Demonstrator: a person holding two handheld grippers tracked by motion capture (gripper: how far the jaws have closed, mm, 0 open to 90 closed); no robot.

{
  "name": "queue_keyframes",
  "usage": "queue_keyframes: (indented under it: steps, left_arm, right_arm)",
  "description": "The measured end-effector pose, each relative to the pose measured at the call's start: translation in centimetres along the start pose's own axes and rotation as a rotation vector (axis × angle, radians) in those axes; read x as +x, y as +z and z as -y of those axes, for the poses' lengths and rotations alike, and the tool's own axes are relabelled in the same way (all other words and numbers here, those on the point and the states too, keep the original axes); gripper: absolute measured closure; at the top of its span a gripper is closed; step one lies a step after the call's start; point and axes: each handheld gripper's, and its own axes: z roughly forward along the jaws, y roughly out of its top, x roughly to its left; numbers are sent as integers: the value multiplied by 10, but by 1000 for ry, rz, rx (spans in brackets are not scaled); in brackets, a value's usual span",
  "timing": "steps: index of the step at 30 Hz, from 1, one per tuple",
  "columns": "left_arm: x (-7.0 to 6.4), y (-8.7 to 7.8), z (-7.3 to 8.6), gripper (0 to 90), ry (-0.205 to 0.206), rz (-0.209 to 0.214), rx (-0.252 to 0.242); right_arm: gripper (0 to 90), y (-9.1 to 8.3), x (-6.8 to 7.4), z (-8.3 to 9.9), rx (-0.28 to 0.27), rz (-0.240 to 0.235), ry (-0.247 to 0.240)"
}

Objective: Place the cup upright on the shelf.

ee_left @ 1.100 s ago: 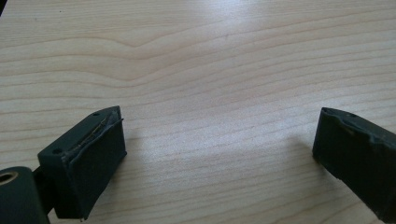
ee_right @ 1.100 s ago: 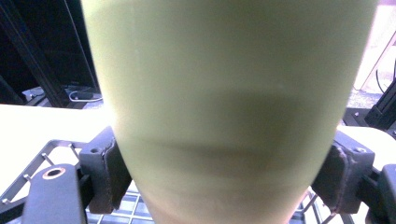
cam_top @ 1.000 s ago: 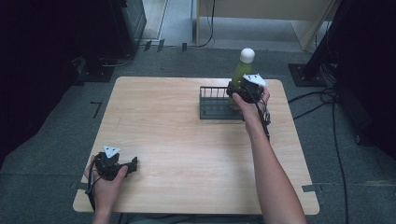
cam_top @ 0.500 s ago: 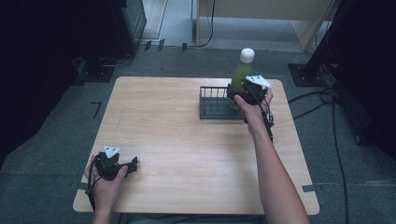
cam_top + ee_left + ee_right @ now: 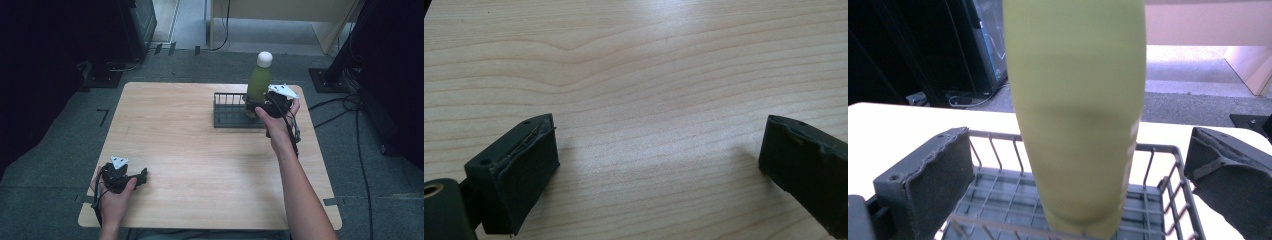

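Note:
A tall pale green bottle (image 5: 259, 82) with a white cap stands upright in the right end of a dark wire basket (image 5: 227, 117) at the table's far right. My right gripper (image 5: 252, 104) is at the bottle's lower part, level with the basket's rim. In the right gripper view the bottle (image 5: 1075, 115) rises between the two jaws with a gap on each side, so the right gripper (image 5: 1080, 150) is open. The basket's grid floor (image 5: 1158, 200) lies under the bottle. My left gripper (image 5: 141, 176) rests open on the table's front left, with bare wood between its jaws (image 5: 656, 145).
The light wooden table (image 5: 200, 160) stands on a grey carpet. Cables trail on the floor to the right (image 5: 360, 130). Dark equipment stands beyond the far left corner (image 5: 125, 45).
My right gripper has drawn back slightly toward the person. The bottle stays upright in the basket. The left gripper has not moved.

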Motion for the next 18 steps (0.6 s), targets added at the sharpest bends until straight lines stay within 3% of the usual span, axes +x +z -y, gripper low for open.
queue_keyframes:
  steps: [7, 18]
  left_arm:
    - [0, 0, 0, 29, 0, 0, 0]
    - [0, 0, 0, 29, 0, 0, -1]
  right_arm:
    - [0, -22, -8, 13, 15, -3, -12]
    - [0, -58, -32, 54, 73, 24, -12]
